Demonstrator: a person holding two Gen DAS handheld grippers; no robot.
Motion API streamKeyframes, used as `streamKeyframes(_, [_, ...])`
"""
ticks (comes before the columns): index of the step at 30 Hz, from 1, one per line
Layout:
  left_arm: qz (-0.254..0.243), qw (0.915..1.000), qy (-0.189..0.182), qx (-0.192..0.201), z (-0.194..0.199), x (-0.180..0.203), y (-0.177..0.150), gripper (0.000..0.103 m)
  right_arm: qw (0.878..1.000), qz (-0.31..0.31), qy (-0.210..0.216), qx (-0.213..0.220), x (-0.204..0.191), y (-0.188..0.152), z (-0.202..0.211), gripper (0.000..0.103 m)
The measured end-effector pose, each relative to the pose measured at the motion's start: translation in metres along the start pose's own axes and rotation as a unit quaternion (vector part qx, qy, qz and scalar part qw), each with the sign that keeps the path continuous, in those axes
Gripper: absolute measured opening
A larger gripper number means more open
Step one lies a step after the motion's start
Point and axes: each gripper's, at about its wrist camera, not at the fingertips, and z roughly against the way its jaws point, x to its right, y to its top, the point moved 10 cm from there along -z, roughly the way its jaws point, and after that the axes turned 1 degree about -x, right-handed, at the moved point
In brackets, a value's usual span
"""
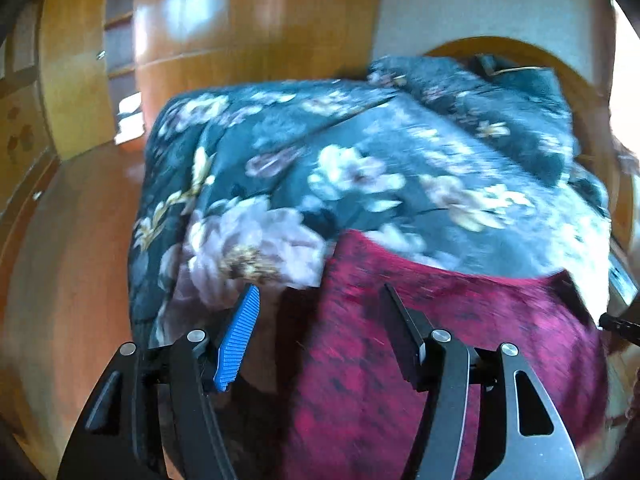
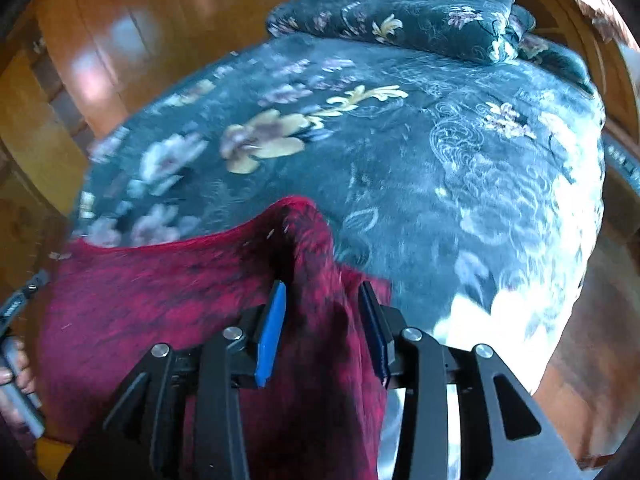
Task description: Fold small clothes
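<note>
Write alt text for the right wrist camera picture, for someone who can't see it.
The right gripper, with blue-padded fingers, pinches a raised fold of a fuzzy crimson knitted garment. The garment lies on a dark teal floral quilt covering a bed, with glossy wooden furniture blurred behind.

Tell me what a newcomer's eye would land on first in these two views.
First, the crimson garment, vivid against the dark floral bedspread it lies on; a raised fold of it sits between the right gripper jaws. In the left view the left gripper hovers with jaws wide apart over the garment's edge. Behind, a matching floral pillow lies at the head of the bed, with glossy wooden cabinets beyond.
</note>
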Motion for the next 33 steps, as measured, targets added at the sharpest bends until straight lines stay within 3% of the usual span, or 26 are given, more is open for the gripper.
streamKeyframes(3, [-0.024,0.9987,-0.045,0.002,0.018,0.034,-0.012,0.061,0.997,-0.013,0.072,-0.01,0.0,-0.03,0.029,0.043])
streamKeyframes(6, [-0.071,0.9936,-0.087,-0.011,0.027,0.083,-0.032,0.061,0.99,-0.023,0.139,-0.03,0.004,-0.076,0.055,0.057])
streamKeyframes(8, [-0.1,0.9876,-0.118,-0.024,0.029,0.118,-0.047,0.061,0.987,-0.027,0.154,-0.038,0.01,-0.102,0.063,0.064])
streamKeyframes(13, [-0.156,0.9767,-0.138,-0.052,0.022,0.178,-0.077,0.061,0.98,-0.028,0.183,-0.068,0.011,-0.148,0.055,0.063])
streamKeyframes(14, [-0.162,0.9755,-0.137,-0.059,0.018,0.185,-0.082,0.061,0.979,-0.028,0.19,-0.07,0.008,-0.152,0.051,0.059])
streamKeyframes(15, [-0.165,0.9753,-0.133,-0.062,0.016,0.188,-0.083,0.061,0.978,-0.025,0.194,-0.072,0.006,-0.153,0.048,0.054])
streamKeyframes(17, [-0.173,0.9751,-0.119,-0.072,0.006,0.19,-0.09,0.061,0.978,-0.01,0.196,-0.078,0.002,-0.156,0.045,0.019])
streamKeyframes(20, [-0.172,0.9743,-0.095,-0.11,-0.016,0.181,-0.104,0.061,0.977,0.0,0.203,-0.07,0.005,-0.154,0.055,0.013])
streamKeyframes(22, [-0.153,0.9745,-0.098,-0.132,-0.029,0.175,-0.115,0.061,0.978,0.01,0.198,-0.063,0.012,-0.155,0.063,0.011])
streamKeyframes(26, [-0.165,0.9755,-0.081,-0.122,-0.029,0.179,-0.12,0.062,0.983,0.005,0.158,-0.099,0.025,-0.18,0.032,0.011])
streamKeyframes(30, [-0.131,0.9791,-0.114,-0.105,-0.004,0.168,-0.11,0.062,0.984,-0.005,0.148,-0.1,0.023,-0.183,0.023,0.012])
streamKeyframes(31, [-0.12,0.9805,-0.119,-0.1,0.001,0.162,-0.108,0.062,0.984,-0.004,0.147,-0.096,0.021,-0.182,0.029,0.016])
streamKeyframes(33, [-0.082,0.9853,-0.124,-0.084,0.019,0.135,-0.103,0.065,0.987,-0.006,0.14,-0.084,0.02,-0.177,0.039,0.034])
